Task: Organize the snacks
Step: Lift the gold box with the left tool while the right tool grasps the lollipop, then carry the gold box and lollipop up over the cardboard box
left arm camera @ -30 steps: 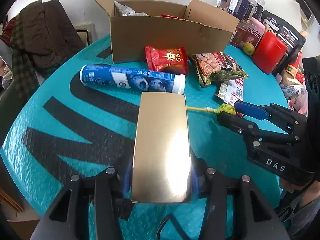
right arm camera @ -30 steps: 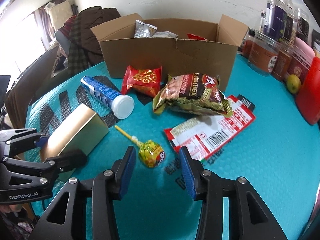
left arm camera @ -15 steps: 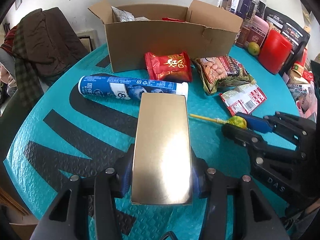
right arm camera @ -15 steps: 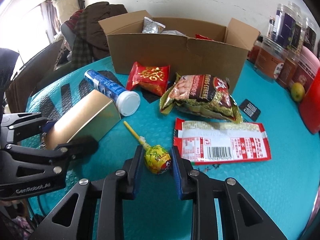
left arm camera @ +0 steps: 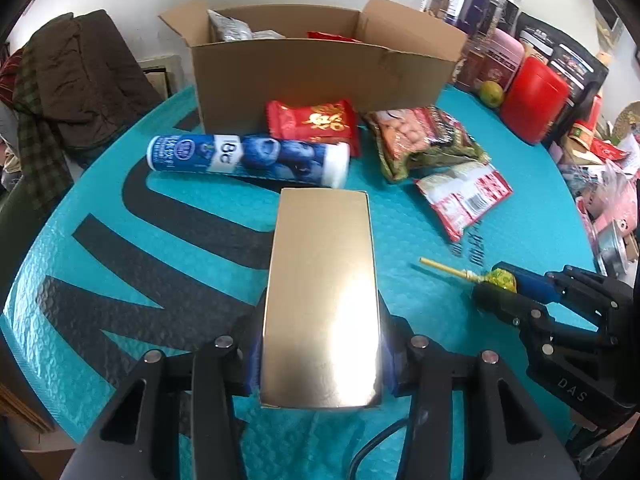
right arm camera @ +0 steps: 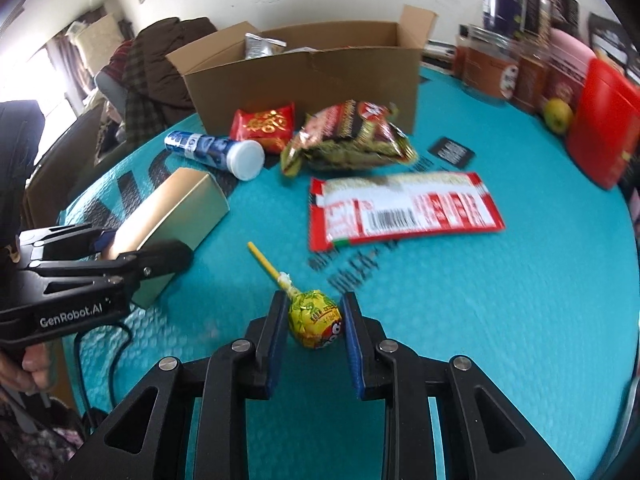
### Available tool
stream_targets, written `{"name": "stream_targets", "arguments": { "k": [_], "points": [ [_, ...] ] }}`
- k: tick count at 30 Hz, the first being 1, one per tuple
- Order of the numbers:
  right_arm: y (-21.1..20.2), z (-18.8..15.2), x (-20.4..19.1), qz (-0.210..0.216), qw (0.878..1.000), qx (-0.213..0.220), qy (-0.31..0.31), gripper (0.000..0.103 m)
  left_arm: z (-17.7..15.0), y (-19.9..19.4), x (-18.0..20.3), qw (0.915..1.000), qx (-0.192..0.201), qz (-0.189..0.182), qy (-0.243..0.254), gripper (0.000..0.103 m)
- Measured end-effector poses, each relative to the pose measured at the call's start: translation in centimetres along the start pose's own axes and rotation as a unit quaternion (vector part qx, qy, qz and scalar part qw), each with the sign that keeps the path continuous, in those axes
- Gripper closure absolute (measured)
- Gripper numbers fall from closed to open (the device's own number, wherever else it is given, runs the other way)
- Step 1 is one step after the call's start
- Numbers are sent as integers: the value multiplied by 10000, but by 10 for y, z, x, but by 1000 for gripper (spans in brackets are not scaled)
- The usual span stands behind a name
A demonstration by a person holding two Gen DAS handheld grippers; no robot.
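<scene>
My left gripper [left arm camera: 320,354] is shut on a shiny gold box [left arm camera: 322,292], gripping its near end by both long sides; the box [right arm camera: 176,216] also shows in the right wrist view, tilted above the teal mat. My right gripper [right arm camera: 314,322] is shut on a yellow wrapped lollipop [right arm camera: 316,318], whose yellow stick [right arm camera: 266,265] points away to the left. In the left wrist view the lollipop [left arm camera: 502,279] sits between the right gripper's fingers. An open cardboard box [left arm camera: 320,72] stands at the back with packets inside.
On the teal mat [right arm camera: 500,320] lie a blue tube [left arm camera: 244,156], a red packet [left arm camera: 314,122], a nut bag [left arm camera: 424,140] and a red-white flat packet [right arm camera: 404,208]. Jars, a red canister [right arm camera: 604,120] and a green fruit [right arm camera: 558,114] line the right. Dark clothes [left arm camera: 76,80] hang at the left.
My right gripper closed on the lollipop and drew it back toward the near right of the mat. The left gripper kept its hold on the gold box.
</scene>
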State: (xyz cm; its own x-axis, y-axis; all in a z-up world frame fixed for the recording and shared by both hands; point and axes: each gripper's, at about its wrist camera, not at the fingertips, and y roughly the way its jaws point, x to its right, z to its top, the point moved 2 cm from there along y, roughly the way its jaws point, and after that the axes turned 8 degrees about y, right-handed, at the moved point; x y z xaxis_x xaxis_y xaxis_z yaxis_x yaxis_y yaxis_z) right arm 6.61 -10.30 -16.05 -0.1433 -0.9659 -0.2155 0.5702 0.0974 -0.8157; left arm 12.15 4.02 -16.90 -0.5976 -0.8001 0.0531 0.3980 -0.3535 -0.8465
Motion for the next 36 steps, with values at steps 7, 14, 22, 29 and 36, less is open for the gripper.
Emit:
{"name": "stream_targets", "arguments": {
  "k": [7, 14, 22, 29, 36],
  "points": [
    [-2, -6, -1, -124, 9999, 2, -114, 76, -2, 1, 9, 9999, 1, 91, 137, 59],
    [-3, -6, -3, -218, 9995, 33, -207, 77, -1, 1, 9, 9999, 8, 53, 100, 59],
    [-13, -4, 2, -30, 9999, 65, 94, 77, -1, -14, 15, 9995, 193, -49, 233, 59],
    [-31, 1, -1, 79, 9995, 262, 172, 77, 8, -33, 25, 9978, 472, -190, 415, 59],
    [-61, 15, 1, 131, 9976, 646, 222, 77, 30, -56, 37, 9933, 917, -318, 633, 59]
  ]
}}
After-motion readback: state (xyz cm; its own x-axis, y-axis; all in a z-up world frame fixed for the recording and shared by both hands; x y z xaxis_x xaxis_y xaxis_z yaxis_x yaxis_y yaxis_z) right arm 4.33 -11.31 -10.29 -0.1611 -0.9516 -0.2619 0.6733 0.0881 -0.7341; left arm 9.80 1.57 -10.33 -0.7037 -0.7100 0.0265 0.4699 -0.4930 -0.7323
